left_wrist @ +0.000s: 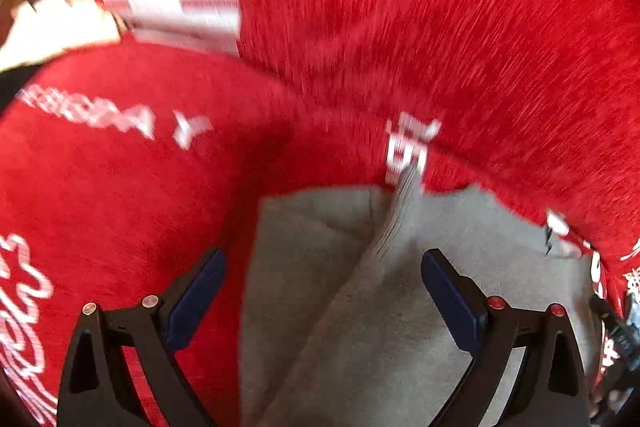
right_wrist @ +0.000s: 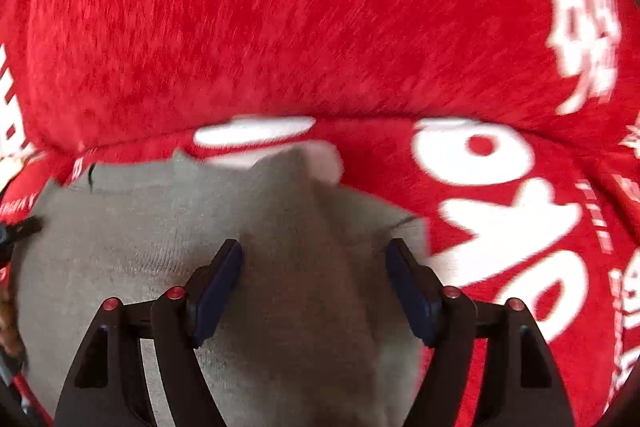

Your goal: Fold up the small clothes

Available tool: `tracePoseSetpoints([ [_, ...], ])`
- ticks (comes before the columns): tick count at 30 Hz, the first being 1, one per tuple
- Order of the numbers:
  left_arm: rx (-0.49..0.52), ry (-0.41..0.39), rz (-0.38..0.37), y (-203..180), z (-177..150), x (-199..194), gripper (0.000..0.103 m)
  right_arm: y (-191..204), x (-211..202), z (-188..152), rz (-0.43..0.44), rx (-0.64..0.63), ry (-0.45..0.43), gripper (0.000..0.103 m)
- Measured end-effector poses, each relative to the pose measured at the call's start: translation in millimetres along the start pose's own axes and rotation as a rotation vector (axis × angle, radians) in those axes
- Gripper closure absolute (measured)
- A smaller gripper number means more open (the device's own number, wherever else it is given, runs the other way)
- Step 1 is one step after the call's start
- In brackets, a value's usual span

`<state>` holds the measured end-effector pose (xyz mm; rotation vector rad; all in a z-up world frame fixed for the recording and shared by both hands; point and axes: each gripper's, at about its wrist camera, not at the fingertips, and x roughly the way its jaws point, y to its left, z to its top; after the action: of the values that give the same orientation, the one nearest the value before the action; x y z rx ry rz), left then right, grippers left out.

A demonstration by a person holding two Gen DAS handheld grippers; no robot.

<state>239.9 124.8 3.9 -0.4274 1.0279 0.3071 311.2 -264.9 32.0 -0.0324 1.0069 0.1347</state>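
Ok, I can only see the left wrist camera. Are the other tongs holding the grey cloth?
Observer: No. The right tongs are open, and the grey cloth lies under them, not pinched.
Operator: Is the cloth flat there?
Observer: Not quite. A raised fold runs up between the two fingers.
Operator: What's beside it?
Observer: Big white letters on the red blanket, just right of the cloth.

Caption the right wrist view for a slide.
Open right gripper poised over a rumpled grey garment on a red printed blanket.
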Motion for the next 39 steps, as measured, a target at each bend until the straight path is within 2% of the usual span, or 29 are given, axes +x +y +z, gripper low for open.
tracePoseSetpoints([
  [2, 0.01, -0.028, 0.042, -8.2, 3.2, -10.4, 0.004, 5.8, -12.3, 6.2, 0.018, -0.006, -0.037, 0.025],
  [3, 0.018, -0.028, 0.062, -15.2, 5.3, -11.3, 0.004, 12.7, -12.2, 7.9, 0.037, -0.027, -0.028, 0.025],
  [5, 0.06, -0.031, 0.182, -34.2, 9.4, -5.5, 0.004, 37.8, -6.5, 9.3, 0.068, -0.11, 0.012, 0.025],
  [7, 0.108, -0.035, 0.332, -49.4, 10.1, 9.5, 0.004, 62.1, 8.1, 9.9, 0.062, -0.194, 0.045, 0.025],
  [9, 0.109, -0.005, 0.366, -49.7, 11.7, 28.2, 0.004, 66.6, 30.6, 9.9, 0.032, -0.198, 0.103, 0.025],
  [10, 0.097, 0.04, 0.372, -43.0, 11.7, 43.4, 0.004, 60.1, 42.7, 11.5, 0.023, -0.158, 0.135, 0.025],
  [12, 0.041, 0.065, 0.291, -24.4, 12.1, 40.0, 0.004, 42.9, 50.1, 14.7, 0.069, -0.063, 0.123, 0.025],
  [15, 0.018, 0.093, 0.236, -11.4, 16.7, 40.7, 0.004, 28.1, 47.7, 17.1, 0.114, 0.004, 0.12, 0.026],
  [16, 0.007, 0.1, 0.223, -7.3, 17.5, 39.0, 0.004, 29.0, 44.5, 16.7, 0.092, -0.003, 0.12, 0.026],
  [18, -0.022, 0.083, 0.216, 0.3, 16.9, 24.7, 0.004, 33.4, 27.7, 13.8, -0.033, -0.02, 0.096, 0.025],
  [19, -0.031, 0.073, 0.213, 1.9, 15.1, 16.9, 0.004, 35.9, 17.9, 11.3, -0.044, -0.029, 0.075, 0.025],
  [20, -0.038, 0.058, 0.189, 3.2, 11.2, 5.8, 0.004, 40.9, 5.4, 5.7, -0.019, -0.039, 0.064, 0.025],
  [22, -0.042, 0.035, 0.111, 0.8, -2.9, -16.6, 0.004, 54.4, -8.7, -6.1, 0.027, -0.056, 0.073, 0.025],
  [25, 0.052, 0.04, 0.03, -25.5, -31.0, -36.7, 0.004, 90.5, -16.7, -31.0, 0.063, -0.157, 0.112, 0.024],
  [28, 0.182, 0.013, -0.04, -50.7, -61.6, -55.0, 0.004, 107.7, -24.2, -55.1, 0.041, -0.236, 0.118, 0.024],
  [31, 0.253, 0.027, -0.016, -57.2, -81.8, -58.5, 0.004, 100.4, -30.6, -70.2, 0.013, -0.235, 0.099, 0.023],
  [33, 0.238, 0.072, 0.028, -41.4, -90.7, -46.2, 0.004, 72.9, -36.2, -73.1, -0.003, -0.178, 0.101, 0.022],
  [37, 0.222, 0.053, 0.001, -13.7, -94.8, -50.0, 0.004, 27.5, -53.6, -82.2, -0.009, -0.103, 0.088, 0.022],
  [39, 0.216, 0.061, -0.004, -8.2, -100.1, -59.6, 0.004, 16.2, -64.4, -88.5, -0.045, -0.101, 0.084, 0.022],
])
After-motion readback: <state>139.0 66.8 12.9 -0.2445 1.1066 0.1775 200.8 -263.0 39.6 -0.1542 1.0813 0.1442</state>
